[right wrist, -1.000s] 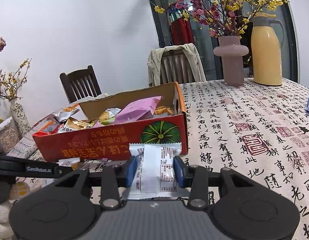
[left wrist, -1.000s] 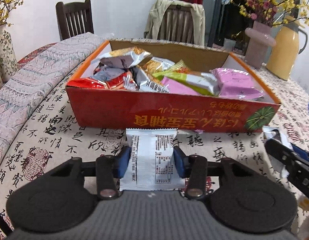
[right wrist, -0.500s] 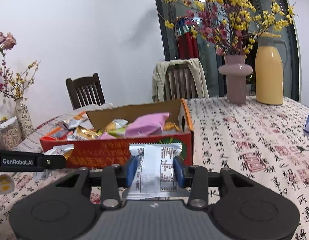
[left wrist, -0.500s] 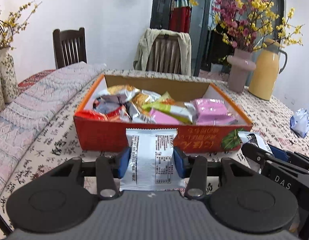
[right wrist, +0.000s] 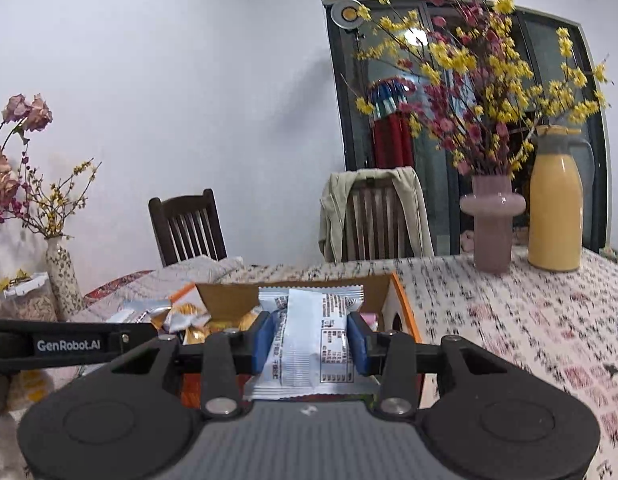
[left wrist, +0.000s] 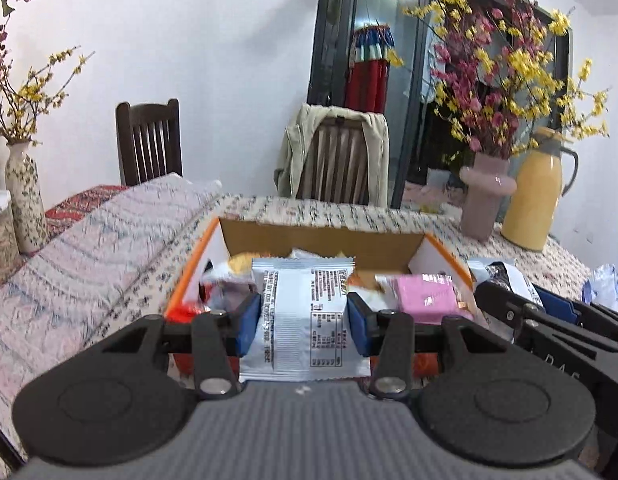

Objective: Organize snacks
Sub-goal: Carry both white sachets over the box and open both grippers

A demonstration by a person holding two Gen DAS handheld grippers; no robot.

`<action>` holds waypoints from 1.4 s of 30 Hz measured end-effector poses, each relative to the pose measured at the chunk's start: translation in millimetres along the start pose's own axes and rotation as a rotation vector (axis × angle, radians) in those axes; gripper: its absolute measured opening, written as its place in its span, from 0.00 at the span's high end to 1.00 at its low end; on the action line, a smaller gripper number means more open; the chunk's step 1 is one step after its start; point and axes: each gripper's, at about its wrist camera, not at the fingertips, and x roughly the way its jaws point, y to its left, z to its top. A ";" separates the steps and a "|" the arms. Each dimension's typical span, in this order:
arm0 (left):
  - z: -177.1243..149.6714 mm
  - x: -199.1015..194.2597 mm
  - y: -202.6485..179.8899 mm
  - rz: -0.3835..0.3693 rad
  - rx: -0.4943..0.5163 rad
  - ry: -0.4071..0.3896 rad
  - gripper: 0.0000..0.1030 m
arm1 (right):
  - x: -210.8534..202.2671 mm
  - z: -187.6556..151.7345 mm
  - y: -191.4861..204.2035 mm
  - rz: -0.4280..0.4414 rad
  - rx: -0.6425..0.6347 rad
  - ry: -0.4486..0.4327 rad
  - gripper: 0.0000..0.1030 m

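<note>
while the box (left wrist: 321, 236) sits ahead, both jaws pinch a white snack packet (left wrist: 303, 320) (right wrist: 309, 340) each.

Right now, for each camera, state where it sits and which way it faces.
Left wrist: on the left gripper, facing the red snack box head-on; its fingers clamp a white snack packet; the right gripper shows at right.
Right wrist: on the right gripper, facing the box's right end; its own white packet clamped.
Shared: box, pink vase, yellow jug.
</note>
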 end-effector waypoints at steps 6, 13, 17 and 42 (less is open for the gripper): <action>22.2 6.1 2.7 0.008 -0.023 -0.041 0.55 | 13.8 17.6 2.6 -0.003 -0.012 -0.025 0.62; 44.1 21.4 8.4 0.016 -0.060 -0.071 0.55 | 33.8 32.8 1.1 -0.023 -0.020 -0.042 0.62; 52.1 34.7 9.1 0.022 -0.071 -0.080 0.55 | 50.0 40.8 -1.6 -0.038 -0.019 -0.044 0.62; 34.1 122.2 25.2 0.065 -0.108 -0.025 0.55 | 139.6 20.1 -9.5 -0.058 -0.007 0.072 0.62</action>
